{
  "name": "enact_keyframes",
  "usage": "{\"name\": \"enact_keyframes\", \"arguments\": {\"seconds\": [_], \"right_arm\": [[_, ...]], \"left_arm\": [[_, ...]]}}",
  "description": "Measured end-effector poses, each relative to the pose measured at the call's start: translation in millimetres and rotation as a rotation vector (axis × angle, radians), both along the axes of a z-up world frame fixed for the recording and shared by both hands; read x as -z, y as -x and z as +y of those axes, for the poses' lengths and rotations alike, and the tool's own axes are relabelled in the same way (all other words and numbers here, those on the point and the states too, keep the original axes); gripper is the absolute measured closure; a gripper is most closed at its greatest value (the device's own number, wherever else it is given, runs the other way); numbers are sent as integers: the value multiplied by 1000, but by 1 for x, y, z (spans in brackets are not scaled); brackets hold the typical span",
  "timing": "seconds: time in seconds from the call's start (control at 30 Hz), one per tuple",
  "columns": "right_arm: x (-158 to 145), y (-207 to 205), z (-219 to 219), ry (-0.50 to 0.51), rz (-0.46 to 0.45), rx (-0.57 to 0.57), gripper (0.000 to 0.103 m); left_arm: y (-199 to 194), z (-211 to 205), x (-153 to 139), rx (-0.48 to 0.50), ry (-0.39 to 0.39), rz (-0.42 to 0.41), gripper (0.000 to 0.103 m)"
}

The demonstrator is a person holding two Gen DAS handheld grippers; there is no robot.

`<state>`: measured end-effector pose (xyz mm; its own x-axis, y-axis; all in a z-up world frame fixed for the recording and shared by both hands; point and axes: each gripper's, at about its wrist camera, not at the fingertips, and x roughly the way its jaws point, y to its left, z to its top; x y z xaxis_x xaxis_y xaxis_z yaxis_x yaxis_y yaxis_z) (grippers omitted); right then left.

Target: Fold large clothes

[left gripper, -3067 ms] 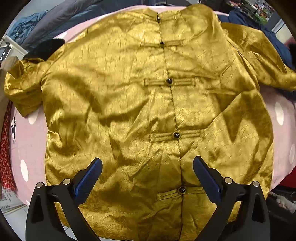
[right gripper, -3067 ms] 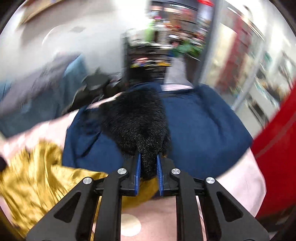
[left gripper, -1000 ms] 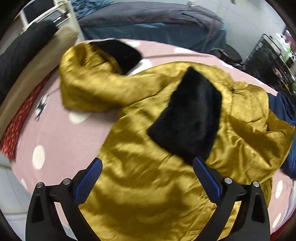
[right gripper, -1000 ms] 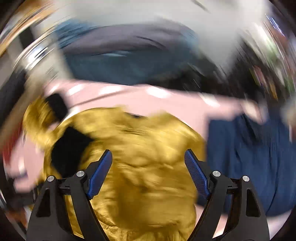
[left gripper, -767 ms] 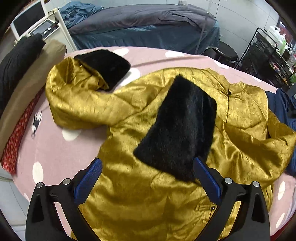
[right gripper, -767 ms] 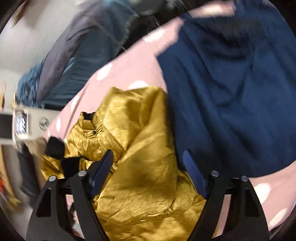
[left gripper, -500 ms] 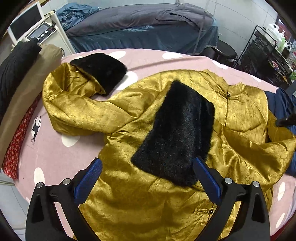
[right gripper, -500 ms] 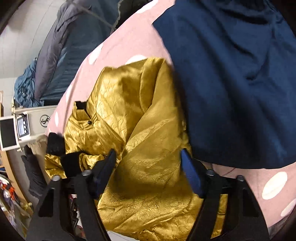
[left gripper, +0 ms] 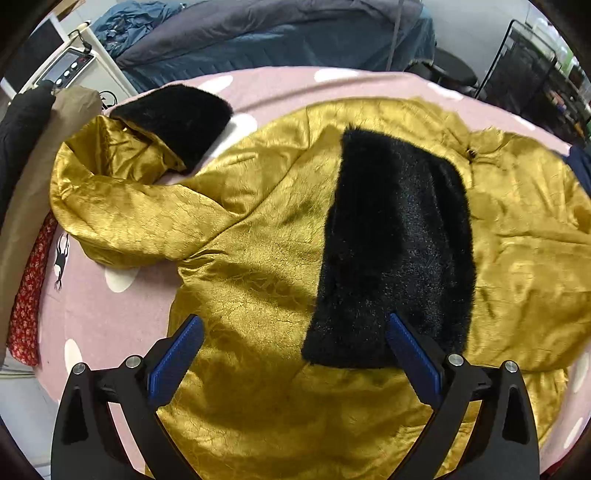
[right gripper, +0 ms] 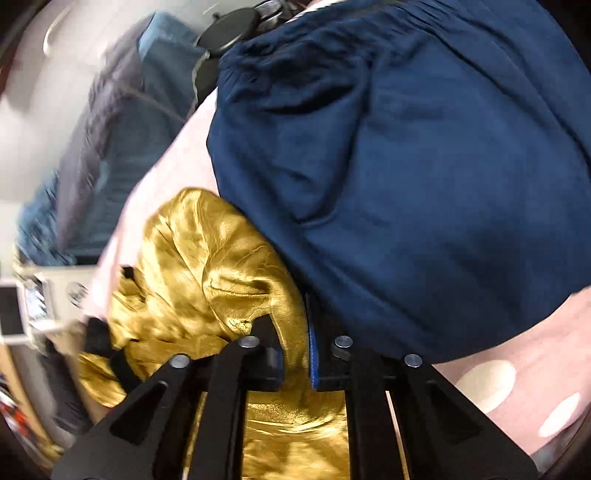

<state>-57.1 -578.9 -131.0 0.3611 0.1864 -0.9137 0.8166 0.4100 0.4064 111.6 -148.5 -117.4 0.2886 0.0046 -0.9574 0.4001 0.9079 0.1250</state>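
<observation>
A gold satin jacket (left gripper: 266,236) lies on the pink dotted bedcover (left gripper: 99,317). One sleeve is folded across its body, its black fur cuff (left gripper: 395,251) resting on the middle. The other sleeve stretches left with its black fur cuff (left gripper: 173,122) at the far left. My left gripper (left gripper: 291,354) is open and empty, hovering above the jacket's lower part. My right gripper (right gripper: 295,354) is shut on a fold of the gold jacket (right gripper: 221,266) at its right edge, beside a navy garment (right gripper: 406,166).
The navy garment covers the bed's right part. A grey and blue duvet (left gripper: 266,33) lies behind the bed. A white device with a screen (left gripper: 66,70) and dark and tan folded cloths (left gripper: 26,155) stand at left. A black wire rack (left gripper: 535,74) is at back right.
My right gripper released the fur cuff after laying the sleeve over the jacket, moved right and closed on the jacket's right edge. The left gripper stayed open and drew closer to the jacket.
</observation>
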Motion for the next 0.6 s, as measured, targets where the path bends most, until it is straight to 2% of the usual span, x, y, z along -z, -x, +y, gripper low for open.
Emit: {"name": "enact_keyframes", "arguments": {"seconds": [0.03,0.07,0.1,0.17,0.2,0.27,0.37,0.43,0.5,0.6], "right_arm": [[-2,3,0,-14,-16,15,84],[-9,8,1,0,-31,26,72],[-19,12,5,53,-44,30,57],[-45,19,19,213,-70,17,42],[-58,20,31,292,-93,-17,42],[-79,13,68,420,-152,-171,42],[-84,-4,135,562,-179,-461,34],[-63,-17,179,598,-142,-652,33],[-42,-26,201,590,-93,-731,33],[-4,-39,217,602,31,-822,33]], "left_arm": [[0,0,-1,0,-2,-9,7],[2,0,-5,-1,-1,-27,7],[4,0,-9,0,3,-44,7],[10,0,-21,6,13,-96,7],[14,-3,-28,18,22,-125,7],[20,-8,-35,38,40,-149,7],[32,-26,-35,110,61,-150,7],[40,-43,-26,172,36,-140,7],[41,-53,-14,211,25,-127,7],[32,-61,13,239,-40,-90,7]]}}
